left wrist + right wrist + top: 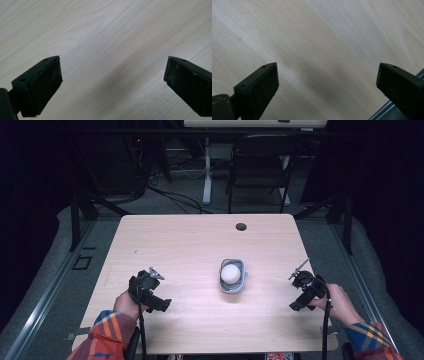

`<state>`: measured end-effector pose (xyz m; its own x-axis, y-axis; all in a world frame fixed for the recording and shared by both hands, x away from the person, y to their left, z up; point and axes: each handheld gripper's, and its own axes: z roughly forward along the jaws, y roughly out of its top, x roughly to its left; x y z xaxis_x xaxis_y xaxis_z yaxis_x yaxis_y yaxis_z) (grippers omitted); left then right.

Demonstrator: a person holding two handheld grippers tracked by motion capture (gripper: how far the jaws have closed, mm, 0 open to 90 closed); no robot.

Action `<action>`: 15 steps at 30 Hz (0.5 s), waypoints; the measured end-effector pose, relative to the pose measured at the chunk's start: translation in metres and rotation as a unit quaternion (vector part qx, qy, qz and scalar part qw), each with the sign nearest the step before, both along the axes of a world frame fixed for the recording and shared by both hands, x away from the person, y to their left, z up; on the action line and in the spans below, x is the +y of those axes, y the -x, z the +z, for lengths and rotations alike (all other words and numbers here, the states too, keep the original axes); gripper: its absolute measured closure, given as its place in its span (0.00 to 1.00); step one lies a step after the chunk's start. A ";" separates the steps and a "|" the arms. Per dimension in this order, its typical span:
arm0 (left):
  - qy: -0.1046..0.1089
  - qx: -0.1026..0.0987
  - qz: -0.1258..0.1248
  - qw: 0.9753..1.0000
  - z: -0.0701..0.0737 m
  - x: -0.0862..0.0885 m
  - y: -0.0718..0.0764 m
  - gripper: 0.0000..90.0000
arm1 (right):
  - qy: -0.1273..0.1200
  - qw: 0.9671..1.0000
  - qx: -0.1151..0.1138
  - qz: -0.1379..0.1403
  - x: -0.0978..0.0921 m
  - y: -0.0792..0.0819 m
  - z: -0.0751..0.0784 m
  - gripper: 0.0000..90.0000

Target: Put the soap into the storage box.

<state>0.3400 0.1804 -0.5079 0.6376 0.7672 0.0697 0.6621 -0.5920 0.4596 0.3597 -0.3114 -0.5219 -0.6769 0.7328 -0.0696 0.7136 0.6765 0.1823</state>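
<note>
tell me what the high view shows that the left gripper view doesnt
The high view takes in the grey container with a white ball in it at the table's middle, the right gripper, both hands and plaid sleeves, a cable hole and a chair beyond. The left gripper view gives a close look at the left gripper, its two black jaws spread wide over bare wood grain. Both show the light wooden table and the left gripper, holding nothing.
</note>
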 end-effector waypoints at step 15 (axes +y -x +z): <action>-0.002 0.001 -0.008 1.000 0.000 -0.001 0.000 0.02 | 0.015 1.000 0.018 -0.004 -0.009 0.010 -0.020 0.08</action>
